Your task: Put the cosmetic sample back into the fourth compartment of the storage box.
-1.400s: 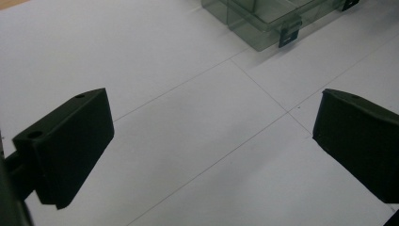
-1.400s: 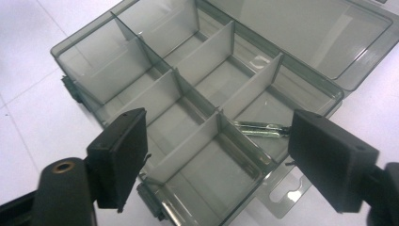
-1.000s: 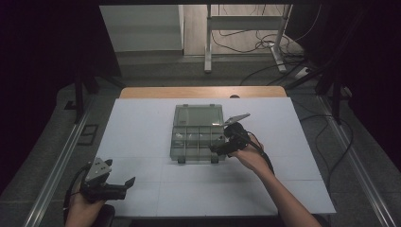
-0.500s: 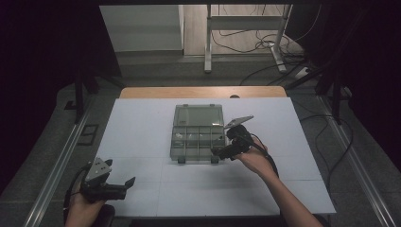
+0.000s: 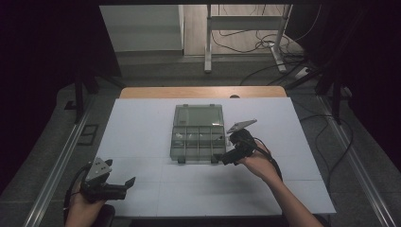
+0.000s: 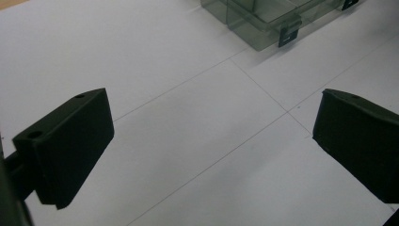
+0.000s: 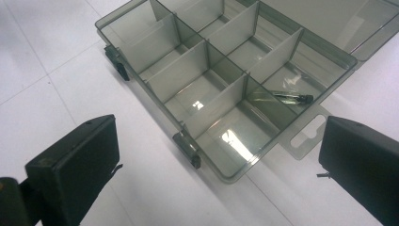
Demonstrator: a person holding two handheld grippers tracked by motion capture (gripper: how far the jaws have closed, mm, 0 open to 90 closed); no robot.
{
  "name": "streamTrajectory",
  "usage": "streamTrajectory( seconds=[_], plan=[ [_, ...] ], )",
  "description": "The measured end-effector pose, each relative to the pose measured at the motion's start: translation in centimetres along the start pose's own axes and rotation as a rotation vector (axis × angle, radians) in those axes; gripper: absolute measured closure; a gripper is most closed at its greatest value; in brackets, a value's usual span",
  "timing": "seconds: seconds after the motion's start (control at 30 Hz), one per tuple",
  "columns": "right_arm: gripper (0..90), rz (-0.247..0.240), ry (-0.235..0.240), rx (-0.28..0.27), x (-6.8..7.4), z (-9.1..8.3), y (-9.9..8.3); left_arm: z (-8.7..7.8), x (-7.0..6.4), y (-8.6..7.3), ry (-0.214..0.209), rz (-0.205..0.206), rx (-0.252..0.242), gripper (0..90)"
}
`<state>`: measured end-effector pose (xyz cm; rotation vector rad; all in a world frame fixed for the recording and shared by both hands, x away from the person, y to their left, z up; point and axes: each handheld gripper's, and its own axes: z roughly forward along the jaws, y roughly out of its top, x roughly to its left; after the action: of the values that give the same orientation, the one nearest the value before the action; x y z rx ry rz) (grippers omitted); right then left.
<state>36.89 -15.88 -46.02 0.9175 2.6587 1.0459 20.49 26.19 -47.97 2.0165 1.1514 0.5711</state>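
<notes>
A clear grey compartment box (image 5: 196, 153) lies open in the middle of the white table (image 5: 142, 127), its lid (image 5: 198, 115) folded flat behind it. My right gripper (image 5: 222, 159) hovers open at the box's front right corner. In the right gripper view the box (image 7: 176, 73) shows its dividers, two dark latches (image 7: 188, 149) and a small dark pen-like piece (image 7: 291, 97) in one end compartment, with the right gripper (image 7: 219, 157) wide open and holding nothing. Near the table's front left corner my left gripper (image 5: 127, 183) is open, and in its own view the left gripper (image 6: 211, 141) is over bare table, far from the box (image 6: 256, 35).
A wooden strip (image 5: 203, 91) runs along the table's far edge. Metal rails (image 5: 56, 165) run along both sides of the table. Cables (image 5: 246, 47) and a stand's legs lie on the floor behind. A hang tab (image 7: 308, 134) sticks out of the box's end.
My right gripper has drawn back a little from the box's front right corner toward the person. The left gripper has not moved.
</notes>
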Motion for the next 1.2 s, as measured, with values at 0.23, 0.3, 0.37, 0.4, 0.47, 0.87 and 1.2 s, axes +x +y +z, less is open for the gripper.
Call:
streamTrajectory(
  seconds=[0.23,0.3,0.37,0.4,0.47,0.87,1.2],
  plan=[
    [0.0,0.019,0.025,-0.003,0.2,-0.7,-0.6,0.0,0.0,0.0,0.0,0.001,0.001,0.0],
    [0.0,0.018,0.022,-0.006,0.3,-0.8,-0.7,0.0,0.0,0.0,0.0,0.002,0.0,0.0],
    [0.0,0.013,0.021,-0.007,0.4,-1.0,-0.9,0.0,0.0,0.0,0.0,0.002,0.0,0.0],
    [0.0,0.007,0.018,-0.01,0.5,-1.0,-1.0,0.0,0.0,0.0,0.0,0.002,0.0,0.0],
    [0.0,-0.004,0.015,-0.017,0.6,-1.2,-1.1,0.0,0.0,0.0,0.0,0.002,0.0,0.0],
    [0.0,-0.004,-0.008,-0.033,0.9,-2.2,-2.2,0.0,0.0,0.0,0.001,0.001,0.0,0.0],
    [0.0,0.005,-0.025,-0.053,1.3,-3.8,-3.5,0.0,-0.1,0.0,0.003,0.001,0.001,0.0]
  ],
)
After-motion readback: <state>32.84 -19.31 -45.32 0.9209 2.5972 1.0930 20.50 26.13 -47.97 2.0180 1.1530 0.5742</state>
